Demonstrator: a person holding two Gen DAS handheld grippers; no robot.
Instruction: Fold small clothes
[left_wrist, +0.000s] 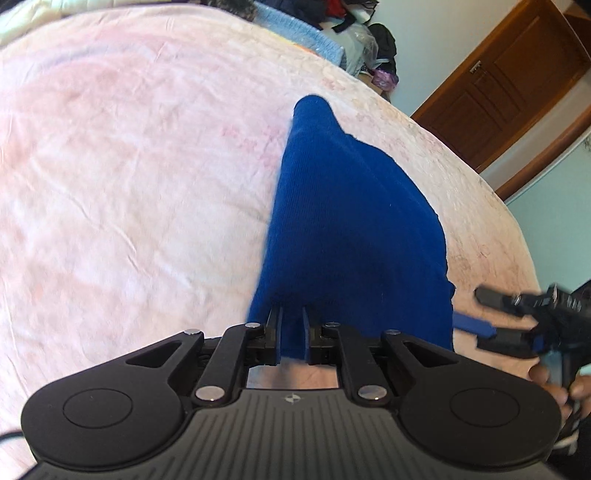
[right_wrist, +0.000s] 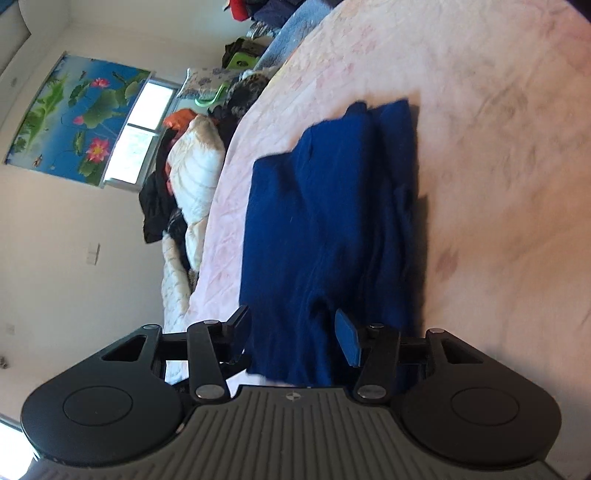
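Note:
A dark blue garment (left_wrist: 351, 221) lies folded lengthwise on the pink blanket (left_wrist: 129, 166), running away from me in the left wrist view. My left gripper (left_wrist: 291, 332) is shut on the garment's near edge, with blue cloth filling the narrow gap between its pads. At that view's right edge my right gripper (left_wrist: 468, 305) stands open beside the garment's near right corner. In the right wrist view the blue garment (right_wrist: 332, 221) has its near end lying between the spread fingers of the right gripper (right_wrist: 293, 332), and the pads do not press on it.
A heap of clothes and a light blue blanket (left_wrist: 314, 40) lie along the bed's far edge, near a wooden door (left_wrist: 517, 85). Pillows and dark clothes (right_wrist: 192, 166) are piled beside the bed under a window (right_wrist: 144, 129). A hand (left_wrist: 554, 384) holds the right gripper.

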